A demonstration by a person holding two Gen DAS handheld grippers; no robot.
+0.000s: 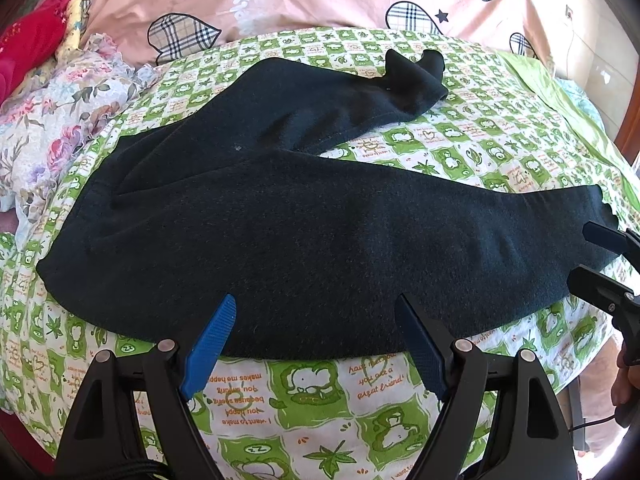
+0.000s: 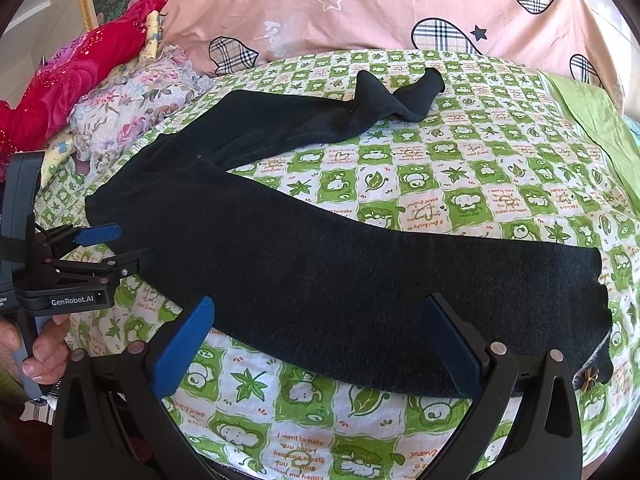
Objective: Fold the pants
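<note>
The dark knitted pants (image 1: 304,216) lay spread on the green-and-white checked bedsheet (image 1: 312,396), 1 leg angled toward 1 o'clock. Both the left gripper (image 1: 316,320) and right gripper (image 2: 320,320) gaped wide, holding nothing. Best pinch the near leg's edge at 2 points, then lift evenly.

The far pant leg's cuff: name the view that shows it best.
The right wrist view. There the far cuff of the pants sits crumpled with its folds lit and distinct against the green sheet. The left wrist view shows it too, but darker and with less detail.
</note>
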